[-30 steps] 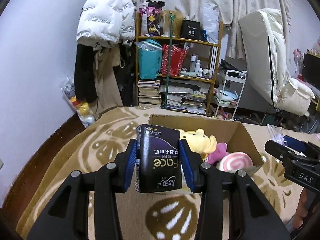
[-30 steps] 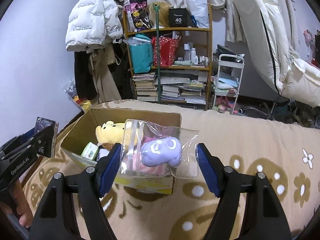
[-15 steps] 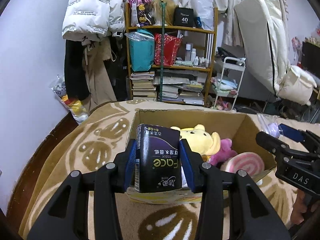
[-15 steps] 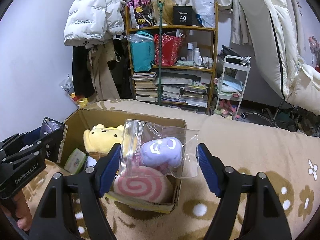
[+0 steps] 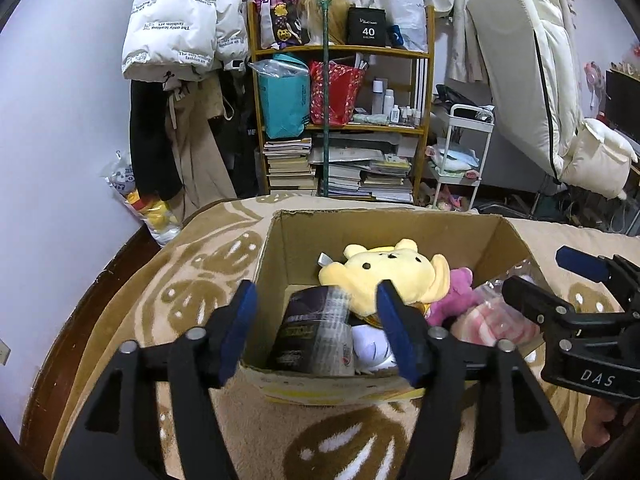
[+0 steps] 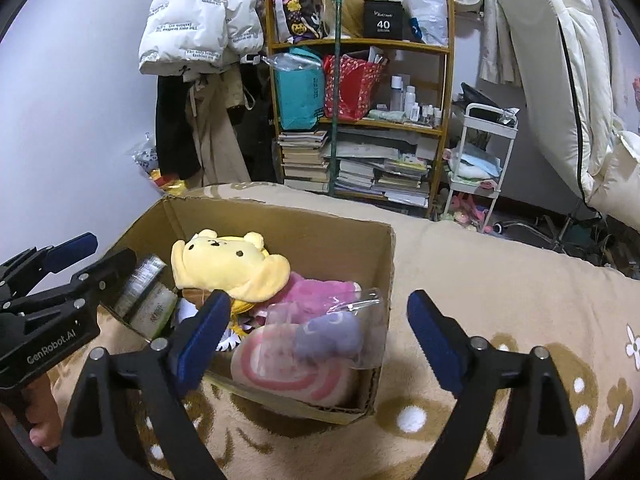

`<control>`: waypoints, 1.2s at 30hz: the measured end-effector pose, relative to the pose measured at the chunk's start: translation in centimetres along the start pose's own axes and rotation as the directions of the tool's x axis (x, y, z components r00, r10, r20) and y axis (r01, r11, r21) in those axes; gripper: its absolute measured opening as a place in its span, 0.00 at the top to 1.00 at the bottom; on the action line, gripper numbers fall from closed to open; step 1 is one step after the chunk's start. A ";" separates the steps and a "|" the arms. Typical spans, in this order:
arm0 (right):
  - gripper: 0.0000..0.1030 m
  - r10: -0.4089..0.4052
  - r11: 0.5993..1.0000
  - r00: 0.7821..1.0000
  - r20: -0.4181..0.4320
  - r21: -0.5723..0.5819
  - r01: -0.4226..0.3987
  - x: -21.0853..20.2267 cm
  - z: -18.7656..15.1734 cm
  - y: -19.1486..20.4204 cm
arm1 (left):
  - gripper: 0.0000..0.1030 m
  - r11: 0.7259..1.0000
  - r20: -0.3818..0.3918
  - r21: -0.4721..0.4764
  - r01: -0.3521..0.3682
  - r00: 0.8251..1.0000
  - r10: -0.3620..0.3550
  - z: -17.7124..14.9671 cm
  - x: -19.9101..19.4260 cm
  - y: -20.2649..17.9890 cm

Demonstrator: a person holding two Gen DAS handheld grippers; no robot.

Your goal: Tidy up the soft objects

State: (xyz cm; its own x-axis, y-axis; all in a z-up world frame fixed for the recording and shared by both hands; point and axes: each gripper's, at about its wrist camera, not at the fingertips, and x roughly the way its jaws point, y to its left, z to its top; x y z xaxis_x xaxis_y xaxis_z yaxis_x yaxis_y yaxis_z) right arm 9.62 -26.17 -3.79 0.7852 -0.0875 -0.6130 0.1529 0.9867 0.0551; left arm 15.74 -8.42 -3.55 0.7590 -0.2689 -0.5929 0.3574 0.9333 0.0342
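Note:
A cardboard box (image 5: 384, 226) (image 6: 384, 272) stands on the patterned blanket. In it lie a yellow bear plush (image 5: 388, 272) (image 6: 228, 264), a pink plush (image 5: 456, 300) (image 6: 316, 292), a pink swirl cushion (image 5: 492, 320) (image 6: 292, 372), a dark tissue pack (image 5: 312, 332) (image 6: 140, 280) and a clear bag with a purple toy (image 6: 332, 332). My left gripper (image 5: 316, 332) is open and empty above the tissue pack. My right gripper (image 6: 316, 344) is open and empty above the clear bag.
A beige blanket with brown flowers (image 5: 200, 280) (image 6: 500, 288) covers the surface around the box. Behind stand a wooden shelf with books and bags (image 5: 340, 120) (image 6: 356, 120), hanging coats (image 5: 180, 40), a white trolley (image 6: 480, 152) and a folded mattress (image 5: 532, 80).
Both grippers have opened. The tissue pack has dropped from the left gripper into the box; the clear bag has dropped from the right gripper onto the swirl cushion.

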 end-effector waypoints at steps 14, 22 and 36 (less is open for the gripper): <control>0.00 -0.035 0.998 0.996 0.079 0.063 0.030 -3.9 -0.3 -1.5 | 0.05 0.998 0.056 0.033 -0.059 0.997 0.057 -0.9 -4.9 0.5; 0.00 -0.042 0.995 0.992 0.120 0.097 0.031 -7.3 -0.6 -2.4 | 0.03 0.994 0.100 0.043 -0.102 0.990 0.098 -1.2 -9.0 0.8; 0.00 -0.048 0.994 0.980 0.192 0.108 0.028 -13.0 -1.8 -2.6 | 0.03 0.993 0.128 0.029 -0.113 0.986 0.109 -3.9 -15.7 0.9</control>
State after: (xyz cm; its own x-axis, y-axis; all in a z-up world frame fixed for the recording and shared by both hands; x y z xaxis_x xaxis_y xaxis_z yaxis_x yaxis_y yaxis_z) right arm -2.05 -27.38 2.59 0.8774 -0.1594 -0.4525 0.2386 0.9633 0.1232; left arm 2.04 -2.48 2.65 0.8565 -0.1942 -0.4782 0.2848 0.9505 0.1242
